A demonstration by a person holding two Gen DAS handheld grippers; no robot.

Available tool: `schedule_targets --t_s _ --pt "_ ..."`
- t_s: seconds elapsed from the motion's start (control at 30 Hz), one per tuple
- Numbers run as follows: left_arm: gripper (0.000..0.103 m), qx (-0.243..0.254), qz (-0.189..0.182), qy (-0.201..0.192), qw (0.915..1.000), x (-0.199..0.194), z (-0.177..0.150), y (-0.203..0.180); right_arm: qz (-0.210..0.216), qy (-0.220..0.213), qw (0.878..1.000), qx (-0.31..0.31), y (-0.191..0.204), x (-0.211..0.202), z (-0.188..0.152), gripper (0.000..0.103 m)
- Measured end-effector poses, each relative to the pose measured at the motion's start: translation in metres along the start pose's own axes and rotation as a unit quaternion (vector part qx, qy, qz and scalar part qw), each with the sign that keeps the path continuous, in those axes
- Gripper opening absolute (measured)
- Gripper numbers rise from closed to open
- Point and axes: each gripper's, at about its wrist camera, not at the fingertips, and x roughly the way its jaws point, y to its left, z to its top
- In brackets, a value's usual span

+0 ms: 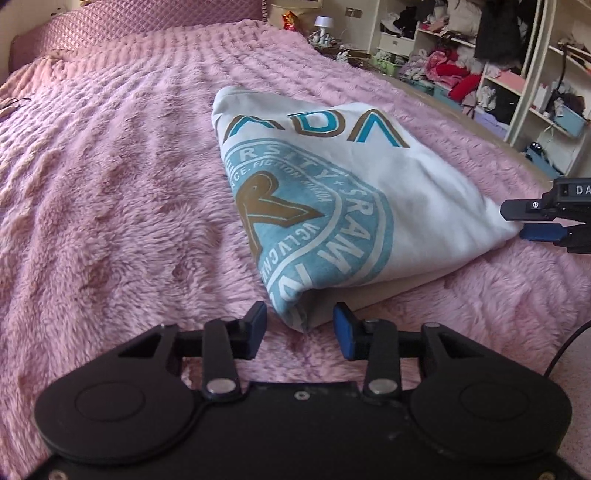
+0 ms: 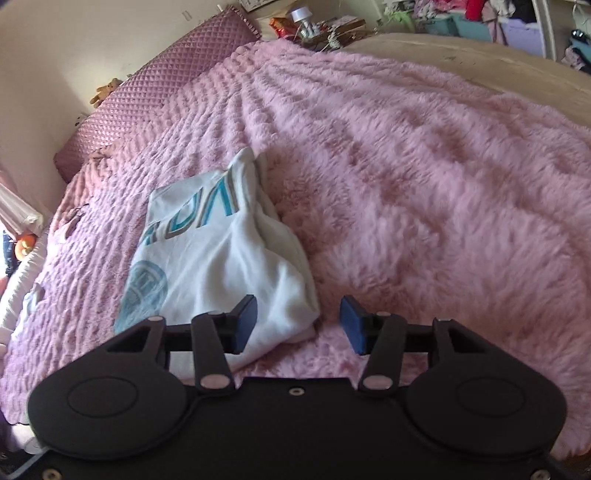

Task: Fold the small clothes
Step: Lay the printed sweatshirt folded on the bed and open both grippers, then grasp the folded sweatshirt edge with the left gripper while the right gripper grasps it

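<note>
Where fluffy pink blanket [image 1: 110, 184] spreads, folded white printed shirt [image 1: 332, 192], soft wedge

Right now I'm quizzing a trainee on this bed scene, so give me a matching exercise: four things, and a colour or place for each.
Things:
1. T-shirt
2. blanket
3. left gripper
4. lamp

Descriptions:
A. fluffy pink, covers the bed
B. white, blue round print, folded
C. small, white, beyond the bed's far end
D. jaws apart around the shirt's near corner

Pairs: 1-B, 2-A, 3-D, 4-C
</note>
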Motion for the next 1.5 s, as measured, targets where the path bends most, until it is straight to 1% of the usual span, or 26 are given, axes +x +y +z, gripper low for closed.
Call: schedule_targets --t_s 0.03,0.07,0.1,0.13,0.17,0.2,0.23,0.27,0.3,0.37,0.47,0.6,0.73,0.8,0.9,0.93,0.97,1.03,1.1,1.17,1.27,1.37,1.4,1.47,1.5 --pt "0.037 -0.003 0.003 0.001 1.0 0.001 0.0 0.0 0.005 0.003 1.0 -0.001 0.001 0.002 0.001 0.04" --pt "0.036 -0.007 0.005 0.001 1.0 0.001 0.001 0.0 0.004 0.003 1.0 -0.002 0.003 0.003 0.0 0.026" --pt "0.035 -0.009 0.005 0.0 0.9999 0.001 0.001 0.0 -0.006 0.002 1.0 -0.005 0.005 0.004 0.0 0.021" --pt "0.033 -0.009 0.008 -0.002 0.9999 0.001 0.001 0.0 -0.015 0.001 1.0 -0.01 0.008 0.005 0.0 0.014" --pt "0.027 -0.007 0.015 -0.006 0.9999 0.001 0.002 -0.001 -0.014 -0.005 1.0 -0.014 0.01 0.003 0.001 0.012" --pt "0.024 -0.001 0.027 -0.011 0.9996 -0.001 0.002 -0.003 -0.003 -0.016 1.0 -0.014 0.013 0.001 0.004 0.011" --pt "0.022 0.007 0.047 -0.013 0.9988 0.001 0.003 -0.004 0.014 -0.028 0.999 -0.018 0.017 -0.003 0.008 0.011" --pt "0.023 0.011 0.068 -0.005 0.9976 0.004 0.004 -0.004 0.031 -0.043 0.998 -0.024 0.021 -0.007 0.013 0.01" --pt "0.023 0.0 0.075 0.003 0.9972 0.008 0.005 0.0 0.04 -0.054 0.997 -0.034 0.026 -0.009 0.018 0.01" --pt "0.023 -0.023 0.069 0.014 0.9973 0.011 0.005 0.005 0.033 -0.048 0.997 -0.051 0.03 -0.004 0.025 0.01" --pt "0.023 0.003 0.073 0.005 0.9973 0.009 0.002 0.0 -0.006 -0.003 0.999 -0.04 0.015 0.016 0.02 0.01" --pt "0.023 0.033 0.081 0.006 0.9962 0.013 -0.003 -0.003 -0.003 0.023 1.0 0.0 -0.013 0.023 0.005 0.01" --pt "0.023 0.064 0.093 0.0 0.9936 0.01 -0.006 -0.006 0.005 0.025 1.0 0.002 -0.018 0.02 -0.002 0.011" --pt "0.023 0.07 0.093 -0.001 0.9931 0.007 -0.006 -0.007 0.016 0.022 1.0 0.009 -0.02 0.015 0.0 0.016" --pt "0.023 0.057 0.085 0.004 0.9947 0.008 -0.004 -0.005 0.036 0.02 0.999 0.027 -0.026 0.004 0.001 0.021" --pt "0.023 0.053 0.084 0.006 0.9951 0.009 -0.003 -0.004 0.042 0.019 0.999 0.021 -0.027 -0.001 -0.001 0.027" --pt "0.023 0.05 0.083 0.007 0.9953 0.01 -0.003 -0.003 0.042 0.023 0.999 0.002 -0.025 -0.003 -0.003 0.032" --pt "0.024 0.051 0.083 0.006 0.9952 0.009 -0.004 -0.004 0.032 0.031 0.998 -0.052 -0.016 -0.007 -0.01 0.036" --pt "0.025 0.053 0.083 0.006 0.9952 0.009 -0.004 -0.004 0.022 0.038 0.993 -0.106 -0.008 -0.008 -0.015 0.036" --pt "0.03 0.045 0.081 0.009 0.9957 0.009 -0.003 -0.001 0.011 0.036 0.987 -0.158 0.002 -0.005 -0.017 0.036" --pt "0.034 0.035 0.08 0.012 0.9961 0.009 -0.001 0.002 0.0 0.046 0.972 -0.232 0.012 0.007 -0.015 0.036" --pt "0.034 0.038 0.081 0.014 0.9959 0.008 0.0 0.002 -0.01 0.051 0.952 -0.303 0.021 0.018 -0.015 0.036" --pt "0.034 0.04 0.082 0.014 0.9957 0.009 0.0 0.001 -0.007 0.061 0.946 -0.32 0.023 0.022 -0.015 0.035" --pt "0.034 0.042 0.083 0.016 0.9956 0.01 0.0 0.0 -0.004 0.065 0.937 -0.342 0.026 0.024 -0.018 0.023" --pt "0.034 0.042 0.083 0.017 0.9955 0.011 0.0 0.0 -0.004 0.071 0.934 -0.35 0.027 0.025 -0.018 0.015"
